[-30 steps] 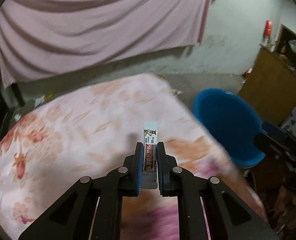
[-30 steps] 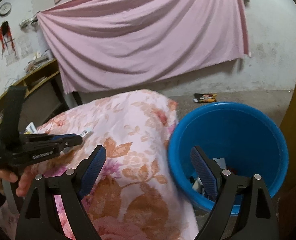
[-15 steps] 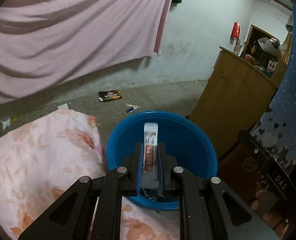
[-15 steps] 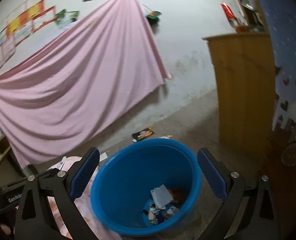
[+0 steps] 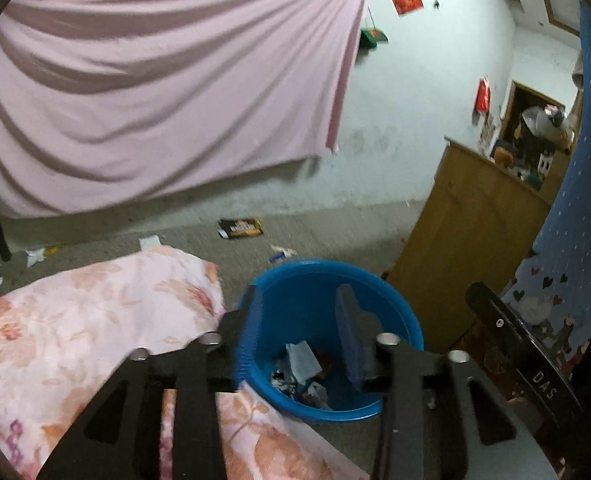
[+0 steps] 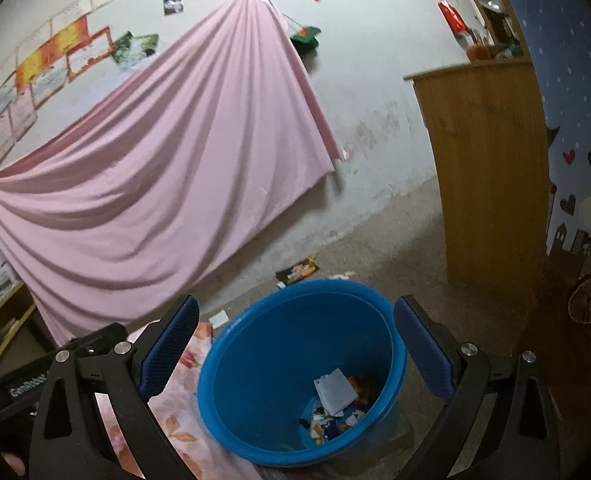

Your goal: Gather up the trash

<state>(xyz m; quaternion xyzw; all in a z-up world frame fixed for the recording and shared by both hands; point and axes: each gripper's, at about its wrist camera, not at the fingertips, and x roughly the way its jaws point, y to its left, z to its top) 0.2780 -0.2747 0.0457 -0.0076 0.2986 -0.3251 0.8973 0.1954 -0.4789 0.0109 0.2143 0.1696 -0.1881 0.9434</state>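
with both claws over the blue bin [image 5: 399, 320], my left claw [image 5: 301, 336] is opening empty, right claw [image 6: 295, 352] wide open, empty.

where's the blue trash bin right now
In both wrist views the blue bin stands on the floor low in the middle, against the edge of the floral cloth on its left, with the wooden cabinet behind to its right.

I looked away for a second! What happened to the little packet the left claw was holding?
The left gripper swung from over the flowered cloth to above the blue bucket. Its jaws are opening and the packet is gone from between them, apparently dropped in with the trash. The right gripper turned toward the bucket too, open and empty as before.
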